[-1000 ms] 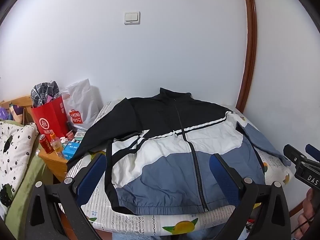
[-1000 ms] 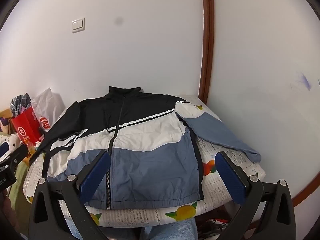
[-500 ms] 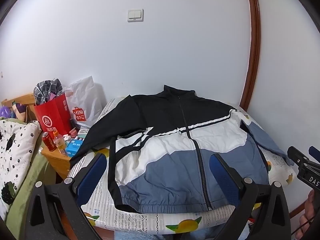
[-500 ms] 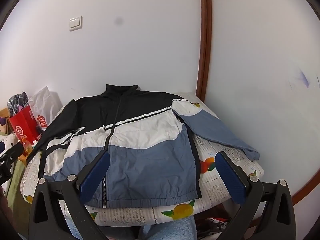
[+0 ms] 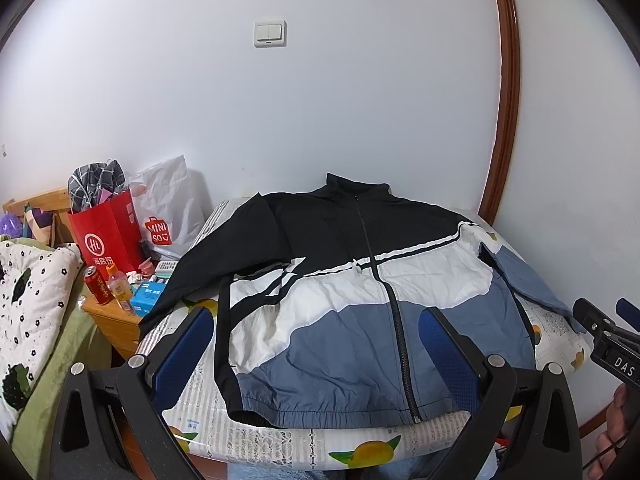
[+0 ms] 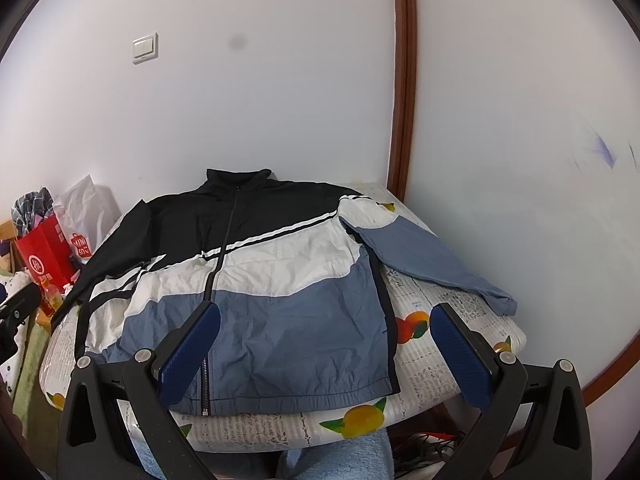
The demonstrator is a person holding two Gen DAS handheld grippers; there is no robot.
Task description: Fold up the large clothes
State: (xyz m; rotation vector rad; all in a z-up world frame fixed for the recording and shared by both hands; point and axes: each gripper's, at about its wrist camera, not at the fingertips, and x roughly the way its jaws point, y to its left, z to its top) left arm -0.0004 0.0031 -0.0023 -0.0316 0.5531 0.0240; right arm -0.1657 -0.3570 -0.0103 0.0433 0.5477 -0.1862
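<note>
We see a zip-front jacket lying face up and spread flat on a bed covered by a fruit-printed sheet, straight ahead of both claws and beyond their fingertips. Its collar and shoulders are black, a white band edged with thin black stripes crosses the chest, and the lower body down to the elastic hem is slate blue; the zipper is closed along its full length. In the right wrist view the blue sleeve reaches out to the right of the right claw, its cuff ending near the mattress edge, while the black sleeve runs down toward the left of the left claw, past the bed's side. We hold the left claw released, its blue pads wide apart and level, hovering short of the hem without touching cloth. The right claw is likewise spread, pads parted, clear of the jacket. Left of the left claw stands a wooden nightstand with a red paper bag, a white shopping bag, a can and a bottle.
</note>
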